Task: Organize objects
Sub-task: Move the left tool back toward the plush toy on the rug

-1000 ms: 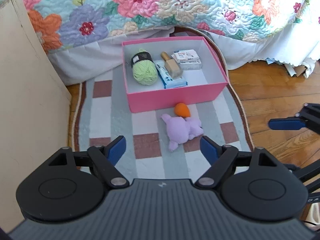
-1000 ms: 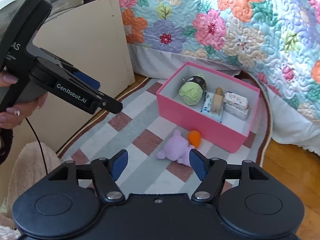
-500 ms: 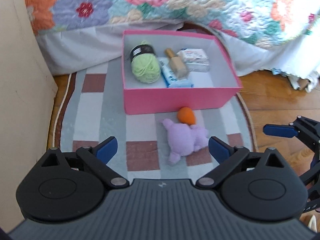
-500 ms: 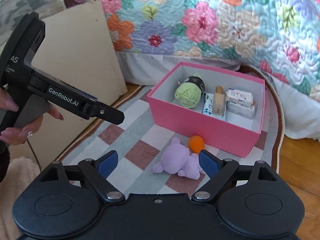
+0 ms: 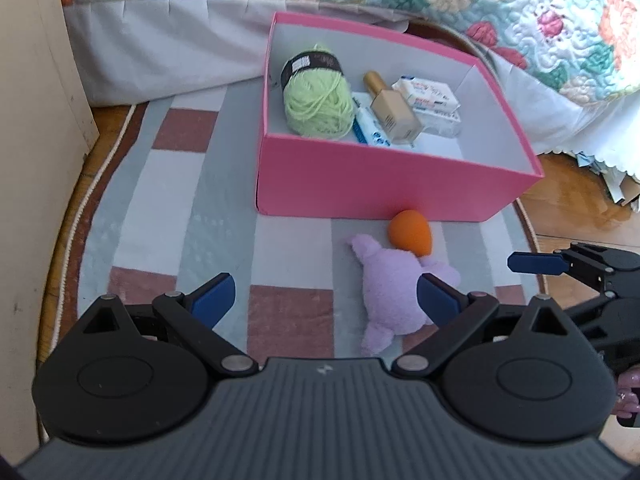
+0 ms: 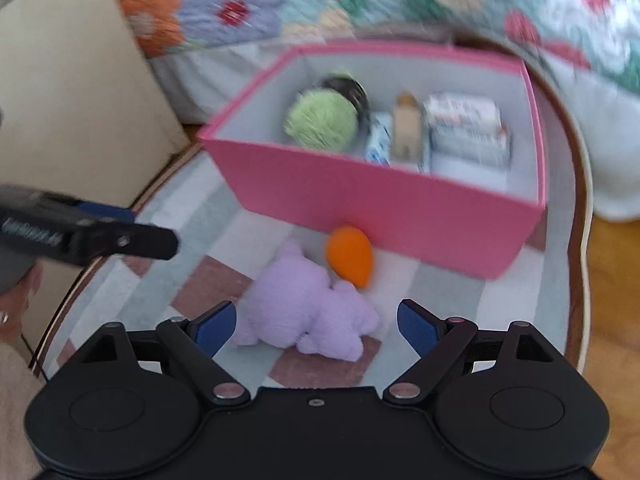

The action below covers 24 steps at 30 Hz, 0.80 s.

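Both grippers were lowered toward the rug, left gripper (image 5: pixel 326 294) and right gripper (image 6: pixel 316 322) spread empty; pink box (image 5: pixel 360 184) holds yarn (image 5: pixel 316 108), bottle (image 5: pixel 394 114), packets; purple plush (image 6: pixel 308 312) lies outside.

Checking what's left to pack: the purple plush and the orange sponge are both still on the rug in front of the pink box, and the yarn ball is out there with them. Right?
Not quite. The green yarn ball is already inside the pink box, as the left wrist view shows. Only the purple plush and the orange sponge lie on the rug in front of it.
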Motion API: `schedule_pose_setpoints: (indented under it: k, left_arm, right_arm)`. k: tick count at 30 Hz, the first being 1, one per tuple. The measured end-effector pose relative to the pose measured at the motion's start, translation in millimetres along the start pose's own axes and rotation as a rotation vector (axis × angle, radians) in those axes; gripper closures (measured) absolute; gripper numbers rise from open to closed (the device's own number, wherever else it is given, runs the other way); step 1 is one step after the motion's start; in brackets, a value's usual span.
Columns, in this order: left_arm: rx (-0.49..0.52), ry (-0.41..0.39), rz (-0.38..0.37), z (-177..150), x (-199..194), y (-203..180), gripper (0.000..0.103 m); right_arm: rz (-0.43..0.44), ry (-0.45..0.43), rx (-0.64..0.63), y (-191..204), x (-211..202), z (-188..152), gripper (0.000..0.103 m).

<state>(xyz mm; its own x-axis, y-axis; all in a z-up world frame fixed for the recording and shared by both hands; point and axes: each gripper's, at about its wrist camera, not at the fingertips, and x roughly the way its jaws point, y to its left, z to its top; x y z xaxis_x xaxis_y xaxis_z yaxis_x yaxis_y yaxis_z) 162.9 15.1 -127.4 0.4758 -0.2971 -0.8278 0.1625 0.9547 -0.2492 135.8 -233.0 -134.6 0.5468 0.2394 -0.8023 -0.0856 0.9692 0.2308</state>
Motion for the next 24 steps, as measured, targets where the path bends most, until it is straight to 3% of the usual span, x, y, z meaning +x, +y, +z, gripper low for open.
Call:
schedule_pose_setpoints:
  k: [7, 13, 15, 20, 24]
  left_arm:
    - [-0.069, 0.081, -0.020, -11.8, 33.8, 8.7, 0.007]
    - [-0.057, 0.056, -0.051, -15.5, 49.8, 1.6, 0.008]
    - [-0.075, 0.031, -0.100, -13.9, 55.1, 0.2, 0.008]
    - [-0.038, 0.019, -0.144, -6.4, 67.3, -8.2, 0.008]
    - [-0.057, 0.075, -0.166, -9.2, 75.4, -9.0, 0.015]
  right_arm:
    - [0.000, 0.029, 0.050, -12.1, 22.9, -11.4, 0.013]
    - [0.006, 0.080, 0.032, -4.6, 39.2, -23.1, 0.013]
    - [0.014, 0.085, 0.042, -1.7, 44.8, -26.2, 0.013]
    - [0.061, 0.084, 0.123, -4.5, 52.3, -29.4, 0.013]
    - [0.063, 0.091, 0.148, -5.2, 55.4, -29.4, 0.013]
